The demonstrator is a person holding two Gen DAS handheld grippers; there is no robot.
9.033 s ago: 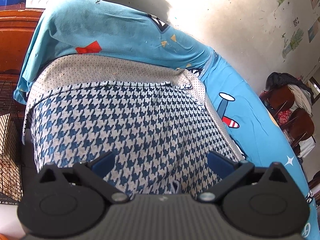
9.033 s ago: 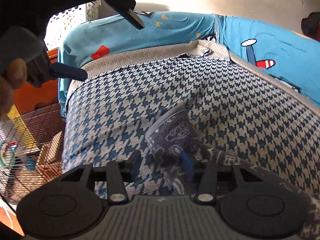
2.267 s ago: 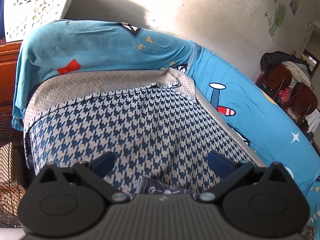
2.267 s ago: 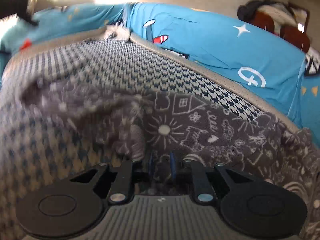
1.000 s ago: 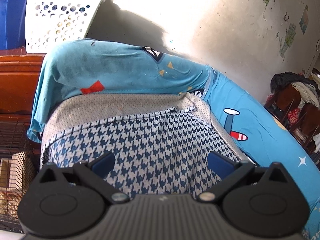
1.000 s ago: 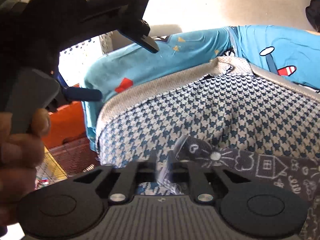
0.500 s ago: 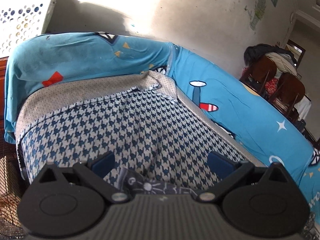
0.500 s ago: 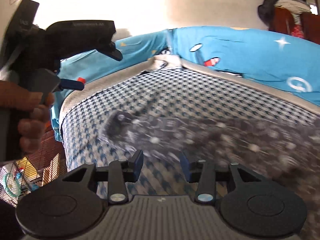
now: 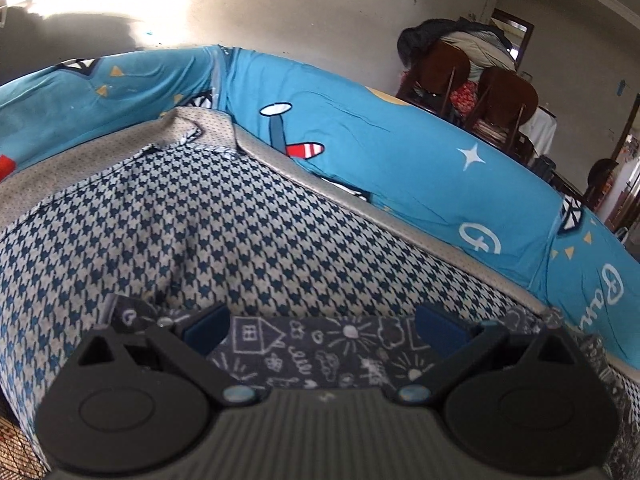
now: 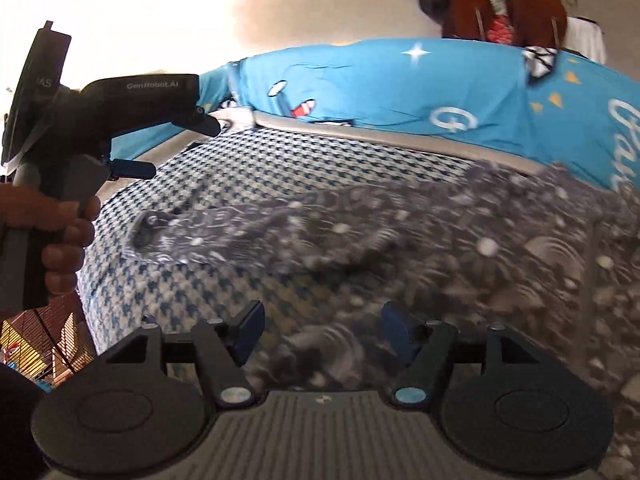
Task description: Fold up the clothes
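A dark grey garment with white doodle prints (image 9: 320, 344) lies spread on a blue-and-white houndstooth blanket (image 9: 192, 232). In the left wrist view my left gripper (image 9: 324, 324) is open and hovers just above the garment's near edge, with nothing between its blue pads. In the right wrist view the same garment (image 10: 420, 224) looks blurred and stretches from the middle to the right. My right gripper (image 10: 320, 332) is open over its near part and grips nothing. The left gripper's body (image 10: 120, 120) shows at the left, held by a hand (image 10: 60, 240).
A bright blue cartoon-print sheet (image 9: 400, 152) covers the raised bolster behind the blanket. Wooden chairs draped with clothes (image 9: 472, 76) stand at the far right by the wall. The blanket's left edge drops off toward a wire cage (image 10: 36, 344) and the floor.
The right gripper has let go of the grey garment and opened wide; the garment now lies spread on the blanket. The left gripper has swung right and down over the garment's edge.
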